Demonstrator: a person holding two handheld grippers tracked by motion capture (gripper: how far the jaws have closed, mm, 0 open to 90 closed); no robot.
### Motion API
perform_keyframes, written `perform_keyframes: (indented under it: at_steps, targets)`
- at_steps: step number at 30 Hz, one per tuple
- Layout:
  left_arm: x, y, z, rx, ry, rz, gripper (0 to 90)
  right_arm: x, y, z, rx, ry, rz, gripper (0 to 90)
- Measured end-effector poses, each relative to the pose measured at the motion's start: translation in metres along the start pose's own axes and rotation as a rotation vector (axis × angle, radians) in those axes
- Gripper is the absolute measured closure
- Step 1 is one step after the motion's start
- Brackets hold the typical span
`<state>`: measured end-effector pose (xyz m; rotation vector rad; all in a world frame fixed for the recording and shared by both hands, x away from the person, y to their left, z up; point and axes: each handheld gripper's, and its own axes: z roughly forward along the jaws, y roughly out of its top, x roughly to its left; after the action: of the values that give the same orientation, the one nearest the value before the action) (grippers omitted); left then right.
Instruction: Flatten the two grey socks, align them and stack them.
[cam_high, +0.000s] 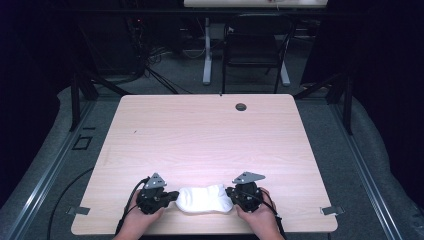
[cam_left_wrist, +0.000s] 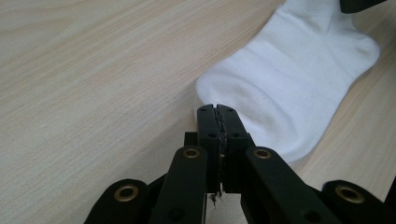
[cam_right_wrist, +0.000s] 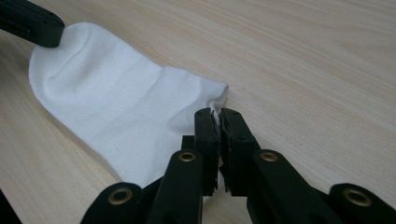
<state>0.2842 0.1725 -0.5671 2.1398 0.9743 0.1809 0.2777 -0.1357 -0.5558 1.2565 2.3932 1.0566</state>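
Left claw (cam_high: 172, 195) clamped on sock (cam_high: 205, 199) end, right claw (cam_high: 229, 192) pinching opposite end

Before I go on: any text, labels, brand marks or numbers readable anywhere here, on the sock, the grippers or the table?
None can be read.
White sock: plain knit, no logo or lettering.
Left hand-held gripper and right hand-held gripper: black jaws with brass rivets, no markings.
Table: bare wood grain and one cable hole, no stickers.
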Motion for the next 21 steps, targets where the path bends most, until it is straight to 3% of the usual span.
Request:
perform_keyframes:
  at_steps: [4,5,6,9,13,14,16,18,21]
  targets:
    - [0.001,0.000,0.000,-0.001,0.001,0.005,88.2,-0.002,-0.001,0.002,0.014,-0.005,-0.001,83.3]
    - [0.001,0.000,-0.001,-0.012,0.001,0.006,80.6,-0.003,-0.001,0.000,0.000,-0.013,0.003,77.9]
    - [0.000,0.001,-0.003,-0.035,0.003,0.000,80.6,-0.003,-0.001,0.000,0.000,-0.013,0.003,77.9]
    - [-0.005,0.006,-0.012,-0.090,-0.007,0.028,73.9,0.001,0.001,-0.010,-0.074,-0.019,-0.003,73.3]
    - [-0.011,0.007,-0.013,-0.104,-0.021,0.046,71.3,0.010,0.003,-0.015,-0.104,-0.002,-0.032,72.7]
    - [-0.011,0.007,-0.013,-0.096,-0.022,0.066,69.8,0.014,0.003,-0.014,-0.102,0.004,-0.045,72.7]
    - [-0.014,0.006,-0.008,-0.081,-0.036,0.062,67.2,0.019,0.003,-0.010,-0.090,0.014,-0.067,72.4]
    - [-0.015,0.004,-0.003,-0.063,-0.040,0.084,63.8,0.022,0.002,-0.002,-0.047,0.032,-0.090,71.1]
    - [-0.015,0.002,0.001,-0.051,-0.042,0.084,61.5,0.021,-0.001,0.007,-0.018,0.025,-0.090,69.7]
